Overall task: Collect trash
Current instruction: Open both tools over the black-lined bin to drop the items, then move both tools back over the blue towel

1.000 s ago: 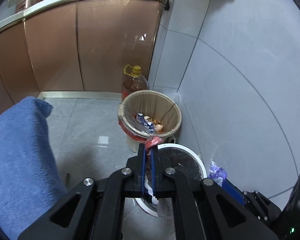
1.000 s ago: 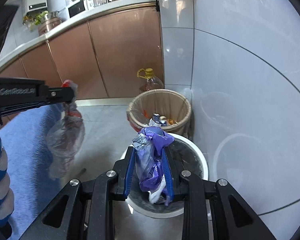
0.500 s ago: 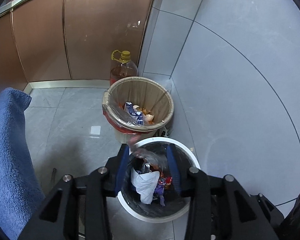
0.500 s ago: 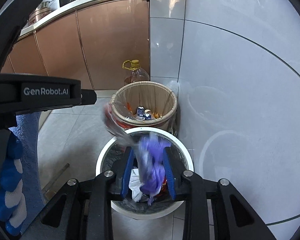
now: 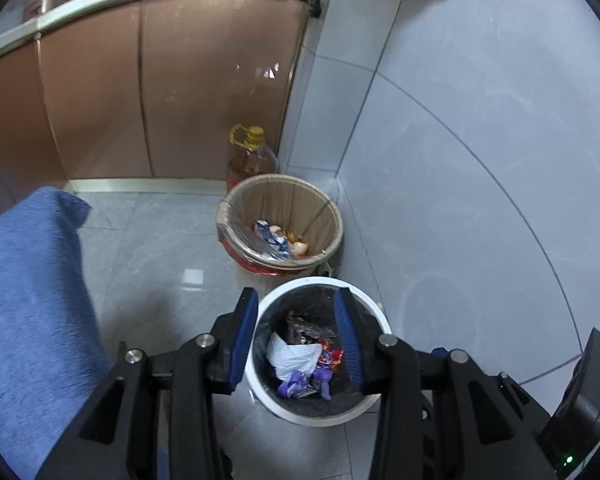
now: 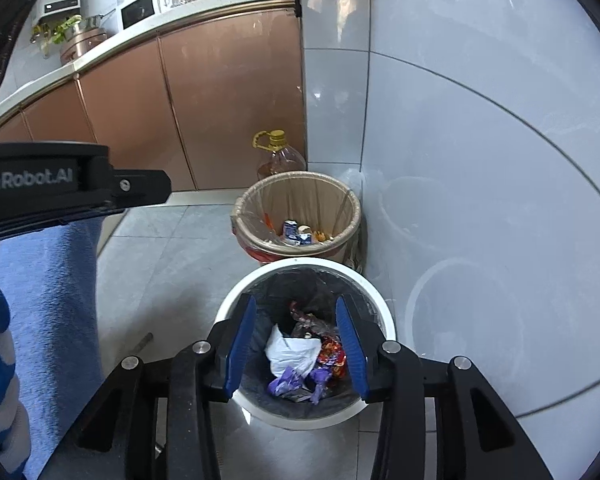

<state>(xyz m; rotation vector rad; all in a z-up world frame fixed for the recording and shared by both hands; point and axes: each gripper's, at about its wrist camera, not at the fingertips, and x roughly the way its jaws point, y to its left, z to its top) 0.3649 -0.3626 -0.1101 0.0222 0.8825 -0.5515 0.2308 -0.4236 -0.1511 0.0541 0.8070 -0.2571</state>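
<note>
Left wrist view, left gripper (image 5: 296, 308) jaws apart w/ nothing between, over white bin (image 5: 374, 316), purple wrapper (image 5: 296, 384) inside, right gripper (image 6: 296, 314) jaws just been opening, empty, tan bin (image 6: 352, 200) behind.

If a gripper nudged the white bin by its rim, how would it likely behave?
The white bin looks like thin plastic holding only crumpled wrappers and paper, so it is probably light and would slide on the glossy floor tiles rather than resist. It is tall for its base, so a rim push might tip it. Its loose black liner may shift.

light: bright, even | glare: wall tiles (image 6: 480, 100) | edges: fisheye-bent, dark corners
</note>
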